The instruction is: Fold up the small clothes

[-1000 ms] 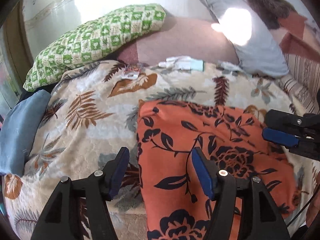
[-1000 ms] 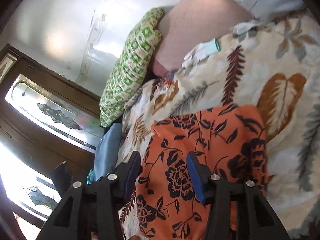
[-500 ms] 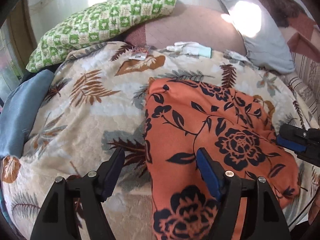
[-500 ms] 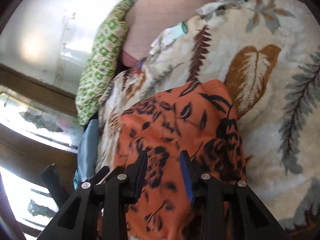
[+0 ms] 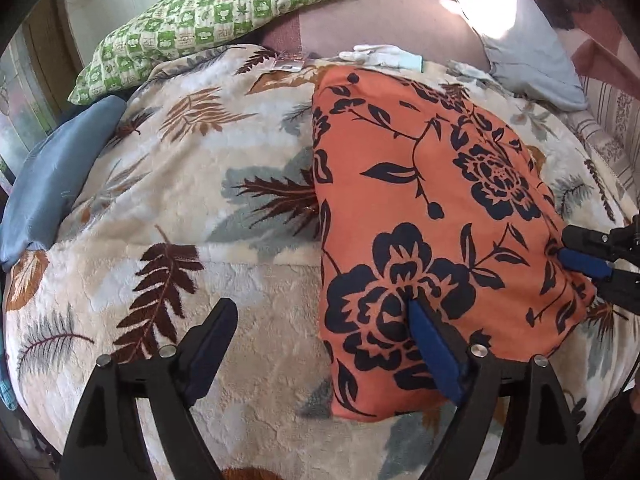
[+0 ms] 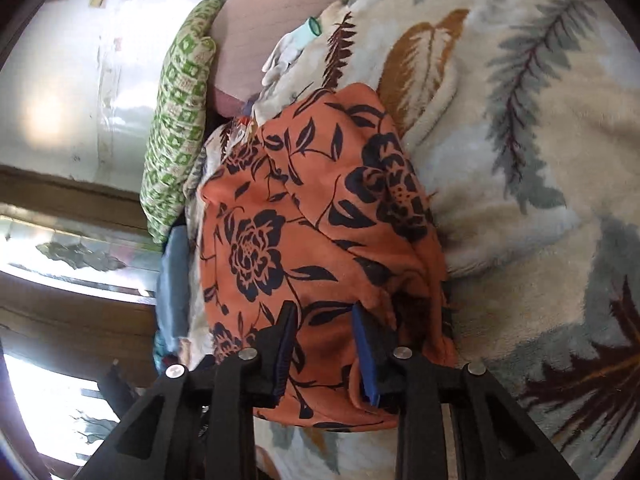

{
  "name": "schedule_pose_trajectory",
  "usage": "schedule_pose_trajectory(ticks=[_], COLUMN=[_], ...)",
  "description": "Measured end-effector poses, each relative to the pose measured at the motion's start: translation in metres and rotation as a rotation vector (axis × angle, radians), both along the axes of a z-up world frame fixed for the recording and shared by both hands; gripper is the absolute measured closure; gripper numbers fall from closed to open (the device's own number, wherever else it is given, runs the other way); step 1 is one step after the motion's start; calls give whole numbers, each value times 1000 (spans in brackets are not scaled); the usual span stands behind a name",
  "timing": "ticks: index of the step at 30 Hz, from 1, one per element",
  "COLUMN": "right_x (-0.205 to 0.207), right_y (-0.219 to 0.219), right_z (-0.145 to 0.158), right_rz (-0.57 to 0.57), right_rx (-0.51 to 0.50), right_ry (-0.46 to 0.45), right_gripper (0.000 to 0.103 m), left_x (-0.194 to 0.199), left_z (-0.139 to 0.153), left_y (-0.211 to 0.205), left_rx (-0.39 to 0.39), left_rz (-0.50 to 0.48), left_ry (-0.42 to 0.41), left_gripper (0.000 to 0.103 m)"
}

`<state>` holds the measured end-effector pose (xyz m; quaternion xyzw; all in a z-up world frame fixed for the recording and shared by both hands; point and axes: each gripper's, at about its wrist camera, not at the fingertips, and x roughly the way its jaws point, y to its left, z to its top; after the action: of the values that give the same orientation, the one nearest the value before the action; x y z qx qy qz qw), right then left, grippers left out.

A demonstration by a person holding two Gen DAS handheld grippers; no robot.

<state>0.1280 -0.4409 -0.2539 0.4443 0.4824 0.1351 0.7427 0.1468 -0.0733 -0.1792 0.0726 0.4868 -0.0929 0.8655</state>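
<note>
The orange floral garment (image 5: 432, 208) lies flat on the leaf-print blanket (image 5: 192, 184) covering the bed. The left hand-held gripper (image 5: 320, 328), jaws just widening, straddles its near left edge; the right hand-held gripper (image 6: 324, 340), jaws just narrowing, has a bunched fold between them.

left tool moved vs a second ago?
Yes. The left tool has come down nearer the leaf-print blanket: the green pillow sits higher in frame, and its jaws have been opening, straddling the orange garment's edge.
</note>
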Motion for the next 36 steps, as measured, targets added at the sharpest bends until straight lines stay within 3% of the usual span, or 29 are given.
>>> schedule_pose_trajectory(ticks=[3,8,9,11,13,20,25,36], right_x=[-12,-50,-57,-76,-94,-132,-147,-169], right_y=[3,18,21,24,25,32,39,42], right_z=[17,68,76,90,102,132,146,178], right_rz=[8,45,47,42,33,43,43,-10], right_rx=[-44,-218,-234,-286,-344,-452,-473,-513], right_ry=[-64,-252,-275,-311,-359,-440,-486,-556], right_gripper=[69,67,64,48,47,47,47,47], left_x=[-21,-53,-60,-70,-79,-104,-119,-140], left_z=[10,37,44,56,70,112,136,161], left_y=[0,-6,-7,-7,-5,6,10,6], left_rx=[15,44,52,57,47,23,27,12], left_rz=[7,-9,-9,-3,5,58,79,92], left_ry=[-70,-166,-189,-223,-252,-334,-384,-431], left_gripper=[15,15,15,15,15,15,15,15])
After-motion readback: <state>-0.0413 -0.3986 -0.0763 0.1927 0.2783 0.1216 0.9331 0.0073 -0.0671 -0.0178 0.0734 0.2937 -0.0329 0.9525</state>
